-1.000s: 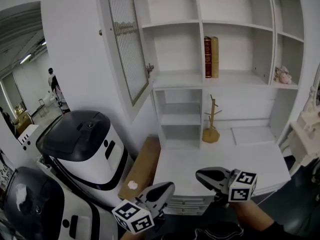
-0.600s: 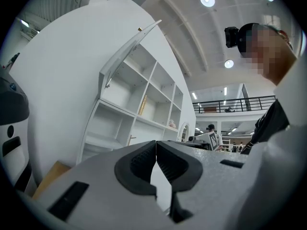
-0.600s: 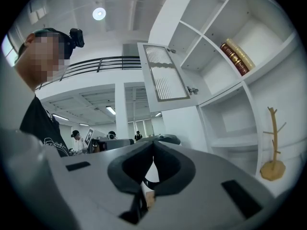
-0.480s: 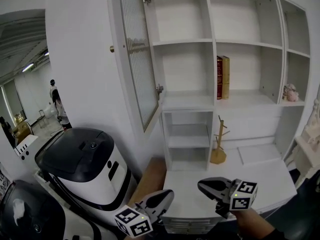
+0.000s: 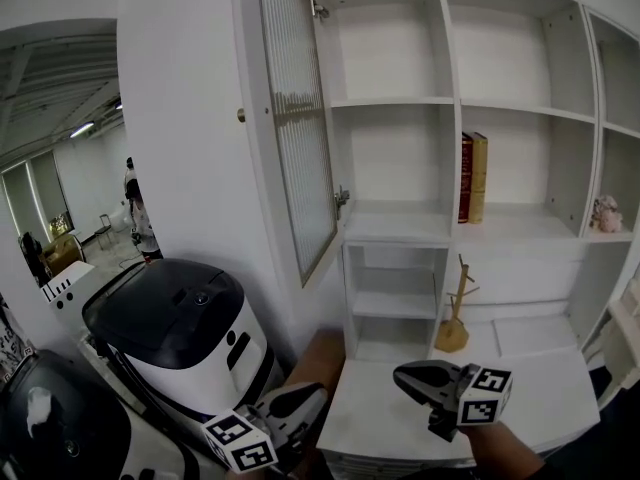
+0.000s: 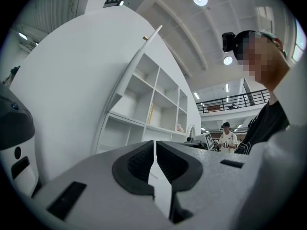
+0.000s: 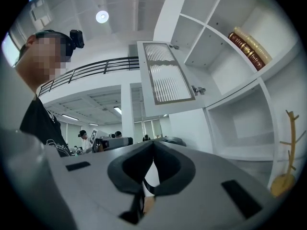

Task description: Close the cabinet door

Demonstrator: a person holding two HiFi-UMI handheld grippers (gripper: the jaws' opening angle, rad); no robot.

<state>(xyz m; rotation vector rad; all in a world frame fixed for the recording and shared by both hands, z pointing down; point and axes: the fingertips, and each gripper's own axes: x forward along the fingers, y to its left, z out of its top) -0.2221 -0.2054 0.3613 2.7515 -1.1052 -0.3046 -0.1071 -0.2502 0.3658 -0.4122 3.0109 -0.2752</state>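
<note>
Cabinet door (image 5: 295, 118) with a ribbed glass panel is seen swung wide open, hinged on the left edge of the white shelf unit (image 5: 395, 158) and standing out from it towards the viewer. A small brass knob (image 5: 241, 115) is fixed on the door's free edge. Both hand-held tools are held low in front of the shelf unit, well apart from the door and touching nothing. The left gripper (image 5: 314, 393) is placed below the door's lower corner, before the shelf unit's left side, and its jaws are pressed together with nothing between them. The right gripper (image 5: 402, 376) is held before the shelf unit's lower middle, above the white desk top (image 5: 530, 393) at its foot, and its jaws are likewise closed and empty. Two upright books (image 5: 472, 178) are stood on a middle shelf of the unit, and a small wooden stand (image 5: 455, 316) is set at its base. The door's top is cut off by the picture's upper edge. The hand on the left gripper is hidden under the tool, and only part of the right forearm is shown. A small pinkish object (image 5: 605, 214) at the shelf unit's right end cannot be made out.
</note>
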